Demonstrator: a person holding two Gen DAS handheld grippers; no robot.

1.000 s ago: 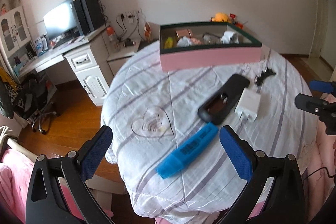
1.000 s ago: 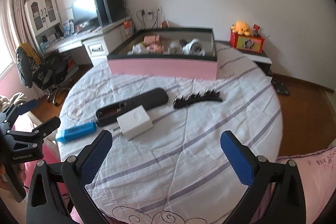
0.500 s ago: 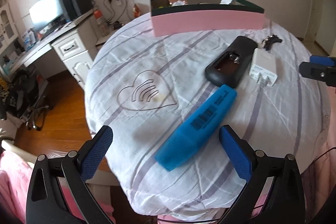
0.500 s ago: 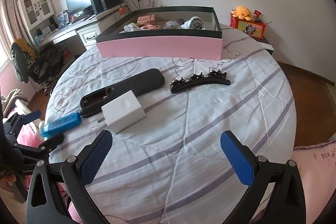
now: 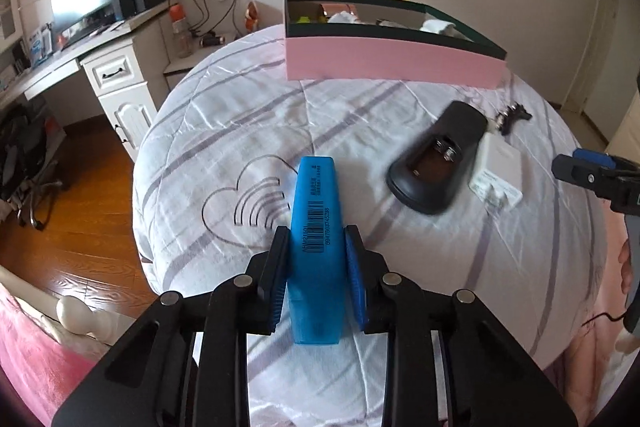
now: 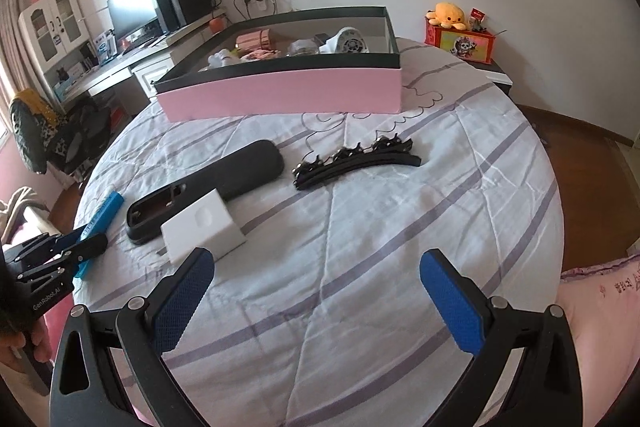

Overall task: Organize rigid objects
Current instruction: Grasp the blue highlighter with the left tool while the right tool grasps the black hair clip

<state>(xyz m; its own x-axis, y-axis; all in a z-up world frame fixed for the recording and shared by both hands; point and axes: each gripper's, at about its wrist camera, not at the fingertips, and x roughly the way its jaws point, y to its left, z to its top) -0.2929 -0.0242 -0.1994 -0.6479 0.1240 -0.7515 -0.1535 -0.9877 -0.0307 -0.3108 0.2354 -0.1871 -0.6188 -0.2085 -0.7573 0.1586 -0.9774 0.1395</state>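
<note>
Blue highlighter point(image 5: 316, 227) clamped in left hand-held gripper point(image 5: 316, 255) | right hand-held gripper point(image 6: 316, 275) spread wide

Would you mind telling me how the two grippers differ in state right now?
The left gripper has its jaws closed on the blue highlighter, while the right gripper has its jaws wide apart and holds nothing. The left one sits at the bed's near-left edge; the right one hovers over bare quilt beside the white charger. Both have blue pads on black frames.

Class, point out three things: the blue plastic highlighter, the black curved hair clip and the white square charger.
Blue plastic highlighter point(image 5: 316, 219), left wrist view, barcode label.
Black curved hair clip point(image 6: 356, 163), right wrist view, middle.
White square charger point(image 6: 204, 227), right wrist view, top face.
</note>
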